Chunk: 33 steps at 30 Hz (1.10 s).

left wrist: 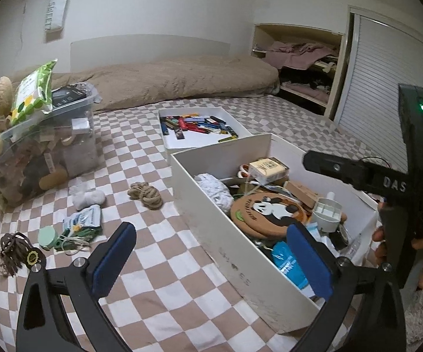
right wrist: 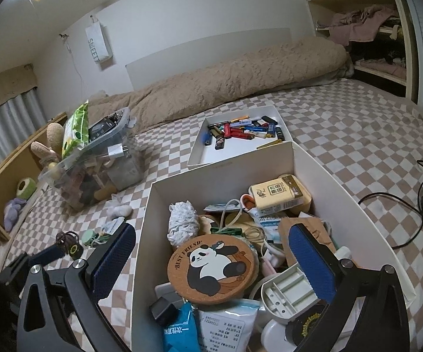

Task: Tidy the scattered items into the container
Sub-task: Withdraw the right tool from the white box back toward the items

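Note:
A white box (left wrist: 211, 214) full of items, with a panda coaster (left wrist: 270, 214) on top, stands on the checkered bed. It fills the right wrist view (right wrist: 147, 234). Scattered to its left lie a rope knot (left wrist: 145, 195), white socks (left wrist: 89, 198), a packet (left wrist: 84, 218), a green round tin (left wrist: 48, 236) and brown hair ties (left wrist: 13, 249). My left gripper (left wrist: 211, 261) is open and empty over the box's left wall. My right gripper (right wrist: 211, 267) is open and empty above the box; its body shows in the left wrist view (left wrist: 387, 182).
A white tray of lighters (left wrist: 199, 126) stands behind the box. A clear bin (left wrist: 38, 152) stuffed with things stands at the left. A beige duvet (left wrist: 167, 79) lies at the back. Black cables (right wrist: 416, 205) lie at the right.

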Available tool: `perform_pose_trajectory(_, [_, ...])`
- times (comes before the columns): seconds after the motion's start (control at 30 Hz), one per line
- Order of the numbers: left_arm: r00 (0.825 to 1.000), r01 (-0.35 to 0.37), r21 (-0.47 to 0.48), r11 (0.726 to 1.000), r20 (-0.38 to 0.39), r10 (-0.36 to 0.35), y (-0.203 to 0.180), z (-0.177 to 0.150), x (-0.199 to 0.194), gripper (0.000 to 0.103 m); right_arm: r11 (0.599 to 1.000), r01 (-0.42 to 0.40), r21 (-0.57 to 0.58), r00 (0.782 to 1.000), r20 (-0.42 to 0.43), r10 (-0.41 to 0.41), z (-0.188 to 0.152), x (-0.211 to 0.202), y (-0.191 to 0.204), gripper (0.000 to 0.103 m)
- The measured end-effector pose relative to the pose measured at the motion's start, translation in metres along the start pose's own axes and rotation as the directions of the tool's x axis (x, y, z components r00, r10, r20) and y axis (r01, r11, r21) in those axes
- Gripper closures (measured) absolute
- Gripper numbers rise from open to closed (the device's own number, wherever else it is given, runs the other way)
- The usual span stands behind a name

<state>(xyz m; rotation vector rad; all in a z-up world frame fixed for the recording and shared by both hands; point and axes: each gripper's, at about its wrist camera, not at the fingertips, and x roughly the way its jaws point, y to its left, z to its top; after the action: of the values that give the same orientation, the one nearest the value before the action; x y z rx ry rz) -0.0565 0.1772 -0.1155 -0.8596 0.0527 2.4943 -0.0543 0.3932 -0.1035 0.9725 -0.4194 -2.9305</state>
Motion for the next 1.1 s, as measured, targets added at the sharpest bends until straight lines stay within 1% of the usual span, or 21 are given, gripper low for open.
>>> perform_pose_trajectory(0.23, [1.000, -0.021, -0.021, 1.000, 0.004, 0.021, 0.017, 0.004, -0.003, 0.000, 1.000, 0.008, -0.010, 1.000, 0.003, -0.008, -0.001, 0.001, 0.003, 0.000])
perform_pose_trajectory(0.5, [0.997, -0.074, -0.018, 0.997, 0.015, 0.074, 0.036, 0.010, -0.009, 0.000, 0.999, 0.026, -0.028, 1.000, 0.011, -0.026, -0.001, 0.003, 0.006, 0.000])
perform_pose_trajectory(0.73, [0.992, -0.117, -0.042, 0.992, 0.040, 0.119, 0.066, 0.018, -0.022, 0.000, 0.999, 0.036, -0.033, 0.999, 0.015, -0.036, -0.002, 0.005, 0.008, 0.000])
perform_pose_trajectory(0.9, [0.987, -0.145, -0.097, 0.985, 0.060, 0.152, 0.094, 0.017, -0.034, 0.000, 0.999, 0.034, -0.034, 0.999, 0.038, -0.033, -0.001, 0.004, 0.012, 0.000])
perform_pose_trajectory(1.1, [0.978, -0.182, -0.150, 0.972, 0.075, 0.195, 0.123, 0.014, -0.047, 0.000, 0.997, 0.039, -0.064, 0.997, 0.064, -0.035, 0.000, 0.005, 0.025, 0.000])
